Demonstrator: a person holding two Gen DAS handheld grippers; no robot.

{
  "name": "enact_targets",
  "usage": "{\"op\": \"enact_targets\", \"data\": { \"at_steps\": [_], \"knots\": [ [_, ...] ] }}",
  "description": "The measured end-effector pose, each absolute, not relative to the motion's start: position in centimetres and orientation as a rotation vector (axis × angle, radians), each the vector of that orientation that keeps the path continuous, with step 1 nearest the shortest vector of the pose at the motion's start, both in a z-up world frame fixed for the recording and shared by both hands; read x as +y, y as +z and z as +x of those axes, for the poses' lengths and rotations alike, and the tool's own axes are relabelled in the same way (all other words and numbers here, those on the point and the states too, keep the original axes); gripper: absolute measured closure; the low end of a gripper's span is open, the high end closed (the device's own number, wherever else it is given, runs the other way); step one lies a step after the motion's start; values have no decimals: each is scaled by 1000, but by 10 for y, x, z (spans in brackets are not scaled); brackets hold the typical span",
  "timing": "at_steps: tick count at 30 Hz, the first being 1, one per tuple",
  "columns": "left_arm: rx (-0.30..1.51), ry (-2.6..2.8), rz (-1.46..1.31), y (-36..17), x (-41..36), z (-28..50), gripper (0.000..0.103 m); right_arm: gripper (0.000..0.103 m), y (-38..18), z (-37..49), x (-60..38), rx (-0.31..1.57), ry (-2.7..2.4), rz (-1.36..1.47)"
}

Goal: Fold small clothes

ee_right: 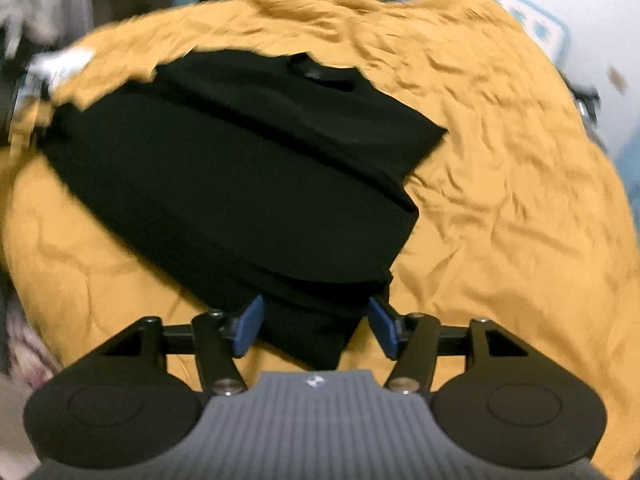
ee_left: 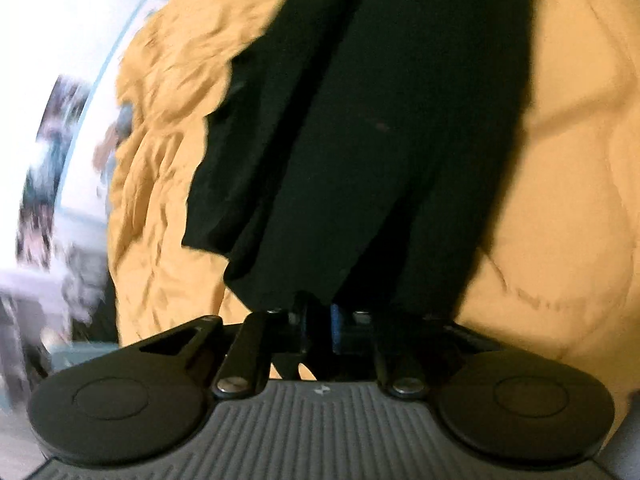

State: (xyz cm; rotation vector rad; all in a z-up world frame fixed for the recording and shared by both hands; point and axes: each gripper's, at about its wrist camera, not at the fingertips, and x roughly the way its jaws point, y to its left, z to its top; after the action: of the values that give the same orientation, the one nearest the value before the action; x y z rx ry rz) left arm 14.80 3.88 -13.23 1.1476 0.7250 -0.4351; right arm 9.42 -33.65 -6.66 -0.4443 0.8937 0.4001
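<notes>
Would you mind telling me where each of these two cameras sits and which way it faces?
Left wrist: on the left gripper, looking down along shut fingers onto the black garment; only the gripper shows.
Right wrist: on the right gripper, looking down over open jaws astride the garment's near corner; only the gripper shows.
Shared: the black garment on the yellow sheet.

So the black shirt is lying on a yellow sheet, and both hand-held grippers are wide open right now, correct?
Not quite. Only the right hand-held gripper is open. The left wrist view shows the left hand-held gripper shut on the black shirt, which does lie on the yellow sheet.
</notes>
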Motion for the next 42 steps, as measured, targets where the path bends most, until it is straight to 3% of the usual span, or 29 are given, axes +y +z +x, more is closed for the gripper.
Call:
{"op": "enact_targets", "data": {
  "at_steps": [9,17,19,21,23,32,42],
  "knots": [
    [789,-367,772,-78,44,169,96,43,-93,86,-297,740,520,-998],
    [802,-350,697,-72,48,171,96,54,-134,81,-289,662,547,-1277],
    [804,-349,685,-72,50,169,96,68,-139,82,-293,654,542,-1292],
    [803,-348,686,-71,51,168,96,95,-138,81,-296,647,527,-1289],
    [798,-345,678,-70,53,167,96,103,-134,77,-298,622,511,-1287],
    [726,-297,597,-28,61,176,97,103,-50,83,-311,534,389,-1043],
    [666,-240,434,43,72,245,97,103,49,165,-313,498,267,-783]
  ]
}}
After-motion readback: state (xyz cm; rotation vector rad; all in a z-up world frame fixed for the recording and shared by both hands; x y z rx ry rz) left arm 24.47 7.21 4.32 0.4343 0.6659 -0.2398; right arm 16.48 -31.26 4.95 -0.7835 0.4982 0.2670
